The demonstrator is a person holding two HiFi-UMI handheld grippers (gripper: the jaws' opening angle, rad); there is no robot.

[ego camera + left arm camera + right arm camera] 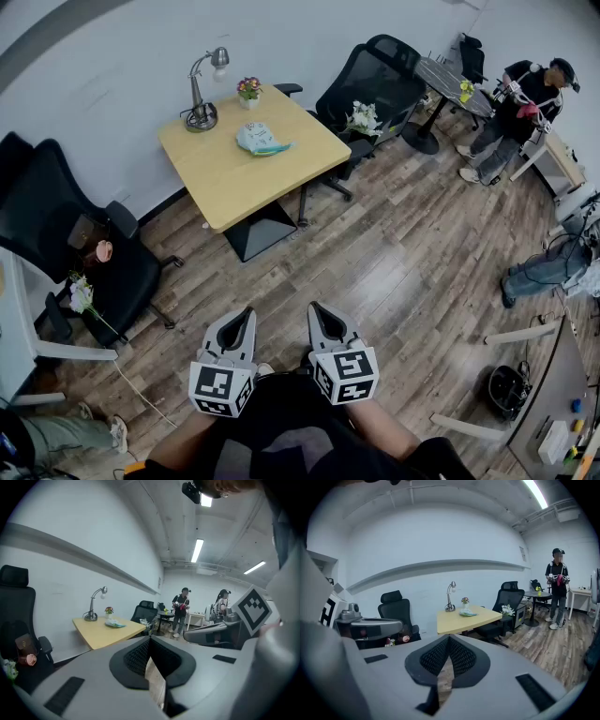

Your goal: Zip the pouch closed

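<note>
Head view: the left hand-held gripper (247,313) and the right hand-held gripper (315,308) sit side by side at the bottom of the picture, close to the person's body. They are apart from each other, and both point forward and slightly down over the wooden floor (412,253). In the left gripper view the jaws meet at their tips and grip nothing. The right gripper view shows the same: tips together, closed on nothing, with a strip of floor seen through the gap behind them.

The pouch (260,141), pale teal and white, lies on the yellow table (244,187), well apart from both hand-held grippers and across the open floor from them. It lies toward the table's far side, near a small flower pot (248,90) and a desk lamp (201,101) that stand by the wall. Whether its zip is open or shut cannot be told at this distance.

A black chair (66,244) stands left of the table, and a second chair (373,80) stands at its right end. Far off at the upper right a person (520,108) in dark clothes stands holding something pink.
</note>
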